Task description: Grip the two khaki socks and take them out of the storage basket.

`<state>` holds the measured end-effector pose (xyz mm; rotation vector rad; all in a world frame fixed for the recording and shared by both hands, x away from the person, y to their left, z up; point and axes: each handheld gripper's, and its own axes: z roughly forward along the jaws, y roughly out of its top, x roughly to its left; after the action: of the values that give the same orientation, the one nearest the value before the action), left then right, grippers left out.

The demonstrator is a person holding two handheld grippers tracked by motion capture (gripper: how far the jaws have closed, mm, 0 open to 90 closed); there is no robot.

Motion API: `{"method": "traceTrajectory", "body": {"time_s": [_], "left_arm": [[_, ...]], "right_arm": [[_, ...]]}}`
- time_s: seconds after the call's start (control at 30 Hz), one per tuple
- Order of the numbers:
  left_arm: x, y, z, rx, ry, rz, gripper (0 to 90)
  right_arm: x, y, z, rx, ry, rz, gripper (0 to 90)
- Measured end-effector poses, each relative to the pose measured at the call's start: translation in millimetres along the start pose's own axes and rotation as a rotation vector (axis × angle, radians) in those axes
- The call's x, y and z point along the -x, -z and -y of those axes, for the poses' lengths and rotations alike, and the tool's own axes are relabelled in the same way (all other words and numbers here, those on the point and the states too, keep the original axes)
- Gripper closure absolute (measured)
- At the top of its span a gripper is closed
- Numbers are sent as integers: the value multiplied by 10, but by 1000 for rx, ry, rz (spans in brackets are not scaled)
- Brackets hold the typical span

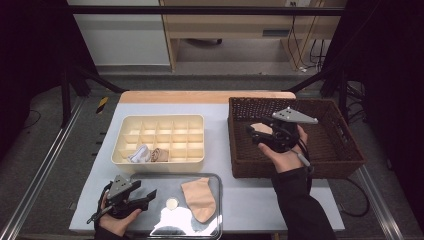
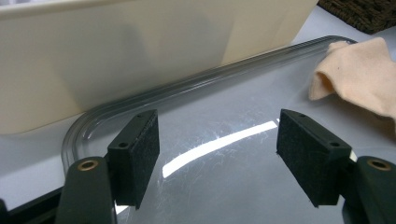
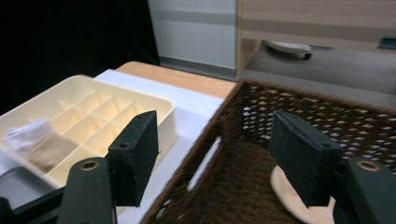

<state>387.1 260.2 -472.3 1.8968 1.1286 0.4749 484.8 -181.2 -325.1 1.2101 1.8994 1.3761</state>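
A brown wicker basket (image 1: 295, 167) stands at the table's right. My right gripper (image 1: 254, 136) hovers over its left part, jaws wide apart with nothing between them. In the right gripper view (image 3: 215, 154) the basket's rim (image 3: 215, 121) runs under the jaws and a peach sock (image 3: 289, 196) lies on the basket floor below the right jaw. That sock (image 1: 261, 128) also shows from above. My left gripper (image 1: 150, 197) rests open at the left end of a shiny metal tray (image 1: 175, 175), its pads (image 2: 135, 154) just above the bare metal. Another peach sock (image 1: 200, 197) lies flat on the tray's right half.
A cream divided organizer (image 1: 160, 120) sits behind the tray, its wall (image 2: 140, 46) close ahead of the left gripper. Its front row holds a rolled white sock (image 1: 138, 154) and a rolled beige sock (image 1: 159, 154). Black frame rails flank the table.
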Motion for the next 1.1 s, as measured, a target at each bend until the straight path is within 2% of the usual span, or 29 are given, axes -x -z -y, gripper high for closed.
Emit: {"method": "traceTrajectory", "body": {"time_s": [0.27,0.37,0.5,0.8,1.0,1.1], "left_arm": [[0,-4,0,-2,2,1,293],[-2,-2,-1,-2,1,1,293],[-4,1,0,-2,1,3,292],[-4,-8,2,-4,1,3,293],[-11,-4,2,-5,1,5,293],[-7,-7,3,-4,2,6,293]], "right_arm": [[304,-165,-135,-6,-13,91,335],[417,-232,-146,-10,-32,112,331],[569,-339,-141,-32,-38,165,333],[672,-511,-178,-60,-43,186,326],[756,-675,-200,-117,-19,225,347],[795,-743,-178,-128,-34,227,361]]}}
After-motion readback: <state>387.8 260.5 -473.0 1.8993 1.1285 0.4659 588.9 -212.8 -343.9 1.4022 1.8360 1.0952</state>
